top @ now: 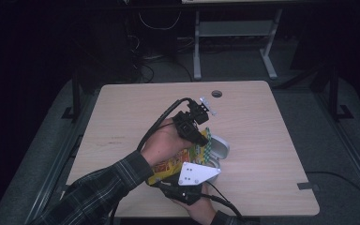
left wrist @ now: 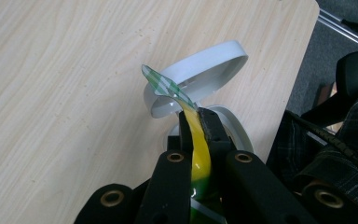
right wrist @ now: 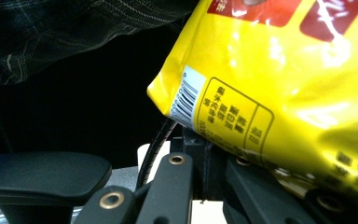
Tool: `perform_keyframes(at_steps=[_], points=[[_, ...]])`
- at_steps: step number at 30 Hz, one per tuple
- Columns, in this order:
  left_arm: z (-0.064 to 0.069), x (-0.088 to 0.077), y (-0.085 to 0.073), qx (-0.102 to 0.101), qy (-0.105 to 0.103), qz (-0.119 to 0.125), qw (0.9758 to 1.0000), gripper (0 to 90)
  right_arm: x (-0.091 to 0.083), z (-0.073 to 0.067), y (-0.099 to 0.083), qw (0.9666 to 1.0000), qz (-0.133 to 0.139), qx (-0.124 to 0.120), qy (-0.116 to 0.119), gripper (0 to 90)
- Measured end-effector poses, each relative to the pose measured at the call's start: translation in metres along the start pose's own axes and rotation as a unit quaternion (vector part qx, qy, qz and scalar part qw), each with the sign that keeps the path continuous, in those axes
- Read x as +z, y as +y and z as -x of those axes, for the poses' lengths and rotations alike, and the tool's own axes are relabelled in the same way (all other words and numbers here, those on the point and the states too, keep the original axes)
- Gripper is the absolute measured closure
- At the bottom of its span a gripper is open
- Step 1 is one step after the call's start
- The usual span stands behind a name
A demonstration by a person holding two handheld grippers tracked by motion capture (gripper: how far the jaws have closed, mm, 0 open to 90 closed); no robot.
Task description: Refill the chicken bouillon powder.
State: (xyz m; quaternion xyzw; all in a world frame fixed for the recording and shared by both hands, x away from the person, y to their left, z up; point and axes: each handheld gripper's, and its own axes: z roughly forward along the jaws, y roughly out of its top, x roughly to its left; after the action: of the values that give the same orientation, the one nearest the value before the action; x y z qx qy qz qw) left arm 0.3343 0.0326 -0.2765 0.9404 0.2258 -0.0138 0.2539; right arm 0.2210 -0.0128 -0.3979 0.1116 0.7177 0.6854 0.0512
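Snack bag held over a white tin

Snack bag [top: 178, 161], yellow with red panels and a green-checked top edge, hangs off the tabletop, just above and partly across a white tin [top: 219, 149] that sits near the person's edge of the wooden table [top: 262, 122]. The tin serves as the landmark: the bag's top corner rises directly over its rim, the body of the bag slopes away from it toward the person.

Left gripper [left wrist: 196, 122] has its jaws nearly closed on the bag's flat sealed top strip, the film pinched thin between them just short of the tin. In the left gripper view the checked corner curls free beyond the jaw tips, over the tin's raised white rim [left wrist: 200, 70].

Right gripper [top: 187, 186] sits on the person's side of the tin, under the bag's lower end. In the right gripper view the barcode corner [right wrist: 186, 100] lies over the jaws, but whether they clamp the film or merely support it cannot be told.

Judging by the creases and glare, the bag is light, soft and slick. The flat seam is probably the best hold; the puffed middle would likely slip or crush.
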Motion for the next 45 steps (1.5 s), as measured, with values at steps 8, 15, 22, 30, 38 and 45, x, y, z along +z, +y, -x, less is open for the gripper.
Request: perform_keyframes(at_steps=[8, 15, 22, 30, 38, 45], points=[[-0.0005, -0.0012, -0.0015, 0.000, 0.001, 0.009, 1.0000, 90.0, 0.0001, 0.0008, -0.0004, 1.0000, -0.002, -0.001, -0.001, 90.0], [-0.0017, -0.0010, -0.0027, -0.001, 0.000, 0.012, 0.9999, 90.0, 0.0008, 0.0012, -0.0014, 1.0000, -0.004, 0.000, -0.001, 90.0], [-0.0020, -0.0011, -0.0034, -0.004, 0.001, 0.016, 0.9999, 90.0, 0.0008, 0.0021, -0.0021, 1.0000, -0.006, 0.002, -0.001, 90.0], [-0.0019, -0.0013, -0.0037, -0.003, 0.002, 0.023, 0.9997, 90.0, 0.0008, 0.0025, -0.0026, 1.0000, -0.007, 0.004, -0.002, 90.0], [-0.0019, -0.0025, -0.0041, -0.002, 0.002, 0.029, 0.9996, 90.0, 0.0006, 0.0032, -0.0028, 0.9999, -0.007, 0.007, -0.002, 90.0], [-0.0017, -0.0031, -0.0060, -0.002, 0.004, 0.034, 0.9994, 90.0, 0.0012, 0.0034, -0.0037, 0.9999, -0.009, 0.008, -0.001, 90.0]])
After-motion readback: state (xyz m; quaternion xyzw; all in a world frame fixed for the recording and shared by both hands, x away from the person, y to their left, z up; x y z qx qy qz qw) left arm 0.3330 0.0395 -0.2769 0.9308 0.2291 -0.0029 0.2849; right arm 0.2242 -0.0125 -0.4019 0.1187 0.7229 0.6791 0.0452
